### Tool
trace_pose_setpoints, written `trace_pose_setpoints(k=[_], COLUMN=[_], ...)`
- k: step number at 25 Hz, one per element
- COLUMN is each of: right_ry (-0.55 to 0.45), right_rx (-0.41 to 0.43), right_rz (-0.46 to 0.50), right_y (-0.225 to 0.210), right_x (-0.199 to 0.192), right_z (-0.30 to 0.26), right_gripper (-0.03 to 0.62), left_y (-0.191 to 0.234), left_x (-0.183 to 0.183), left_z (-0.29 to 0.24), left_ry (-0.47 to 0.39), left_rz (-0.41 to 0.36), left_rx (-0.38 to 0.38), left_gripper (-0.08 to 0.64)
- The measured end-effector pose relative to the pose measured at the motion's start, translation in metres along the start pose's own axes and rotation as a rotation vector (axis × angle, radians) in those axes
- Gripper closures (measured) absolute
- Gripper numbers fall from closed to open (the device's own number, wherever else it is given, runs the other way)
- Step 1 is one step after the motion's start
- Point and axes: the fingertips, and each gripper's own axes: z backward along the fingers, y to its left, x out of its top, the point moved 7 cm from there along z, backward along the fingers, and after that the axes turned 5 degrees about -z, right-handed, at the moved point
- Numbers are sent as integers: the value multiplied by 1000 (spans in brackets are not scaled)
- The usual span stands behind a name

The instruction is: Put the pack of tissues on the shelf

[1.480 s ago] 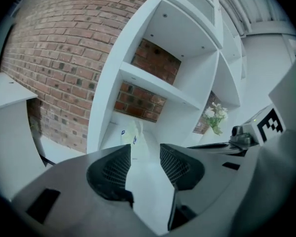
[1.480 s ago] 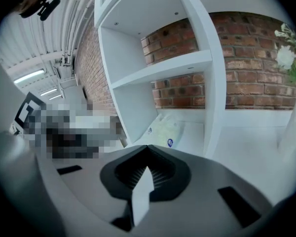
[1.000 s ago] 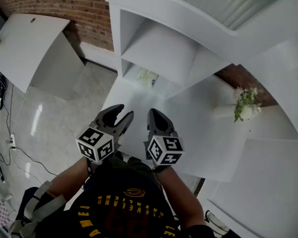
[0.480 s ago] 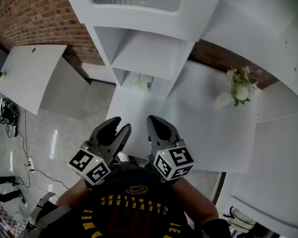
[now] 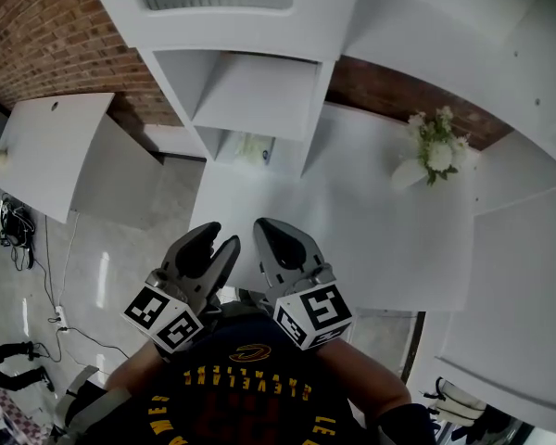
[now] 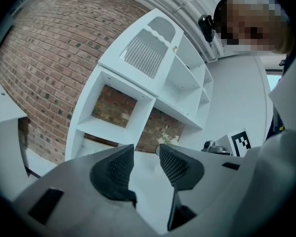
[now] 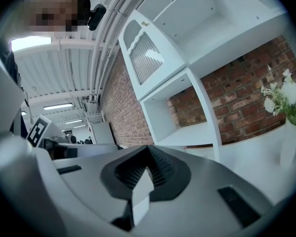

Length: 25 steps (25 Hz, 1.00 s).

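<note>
The pack of tissues [image 5: 253,149], pale with a greenish print, lies at the back of the white table [image 5: 352,221], in the low opening of the white shelf unit [image 5: 250,91]. My left gripper [image 5: 220,242] is held near the table's front edge, open with a small gap and nothing between its fingers; the left gripper view shows the same gripper [image 6: 146,149] aimed at the shelf. Just to its right, my right gripper [image 5: 264,233] is shut on nothing; in the right gripper view the tips of this gripper [image 7: 148,151] meet. Both are well short of the pack.
A white vase of flowers [image 5: 431,151] stands at the table's back right, also seen as flowers [image 7: 288,95]. A brick wall [image 5: 46,35] is behind the shelf. A second white table [image 5: 46,146] stands to the left, with cables [image 5: 14,221] on the floor.
The head view has swung, so the shelf and flowers sit further left and higher. Both grippers have drifted slightly left, close together; their jaws have not changed.
</note>
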Motion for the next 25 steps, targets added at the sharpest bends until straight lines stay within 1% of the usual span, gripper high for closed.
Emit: trace_pose_setpoints(k=[12,25], right_ry=[-17,-20], right_rx=[17,6], right_rz=[61,69], right_y=[8,8], right_x=[2,4], right_z=[8,11], right_gripper=[586,586], left_y=[-4,-4], left_x=[-3,-4], left_z=[4,4], left_ry=[-1,8], left_rz=[-5,-7], left_rx=[2,-1], left_gripper=[394,394])
